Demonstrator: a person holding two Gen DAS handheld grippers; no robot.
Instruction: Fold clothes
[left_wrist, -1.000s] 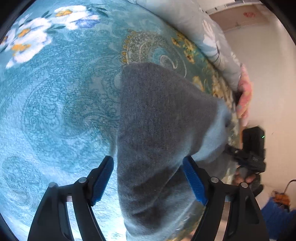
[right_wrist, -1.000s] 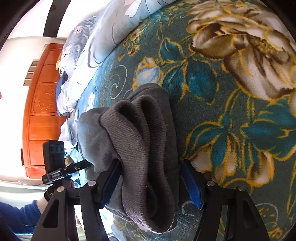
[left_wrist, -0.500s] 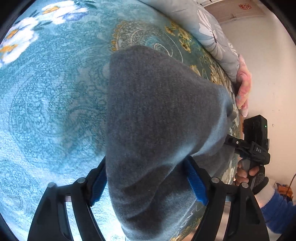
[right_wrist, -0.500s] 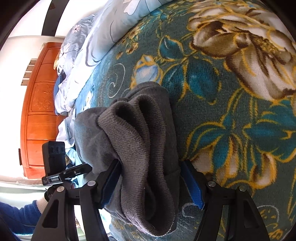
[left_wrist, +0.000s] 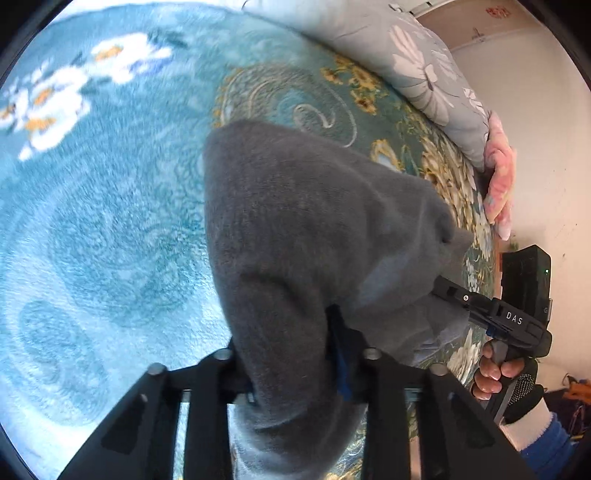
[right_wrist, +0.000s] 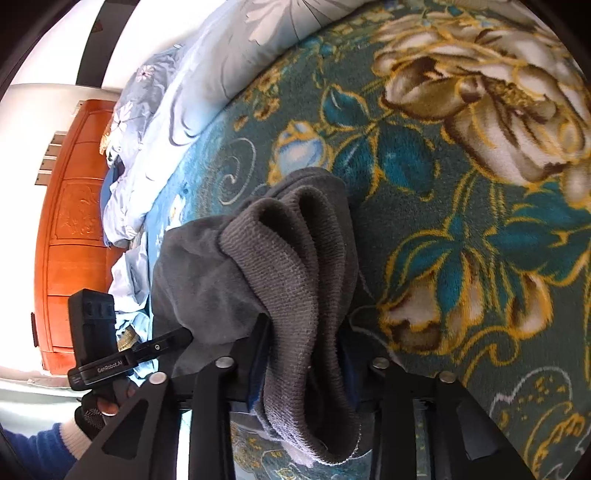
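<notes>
Both grippers are on the grey garment (left_wrist: 314, 229), which lies bunched on the teal floral blanket (left_wrist: 92, 240) covering the bed. The left gripper (left_wrist: 291, 354) has a thick roll of the smooth grey fabric squeezed between its blue-padded fingers (left_wrist: 341, 369), and its jaws are closing on it; the cloth bulges above and hangs below the pinch. Over on the far side of the garment in this view, the other gripper's black body marked "DAS" reaches into the fabric's edge, with a hand (left_wrist: 495, 373) wrapped round its handle.

Switch to the right wrist view: the right gripper (right_wrist: 303, 354) has the ribbed hem (right_wrist: 295, 266) of the same garment gathered in folds between its fingers, jaws closing on it too, the knit band drooping down past the pads. The rest of the cloth spreads off to the left, where the left gripper's black tip goes into it. Behind, a pale floral quilt (right_wrist: 207, 85) is heaped along the blanket's far edge, and an orange wooden cabinet (right_wrist: 70, 221) stands against the wall.
</notes>
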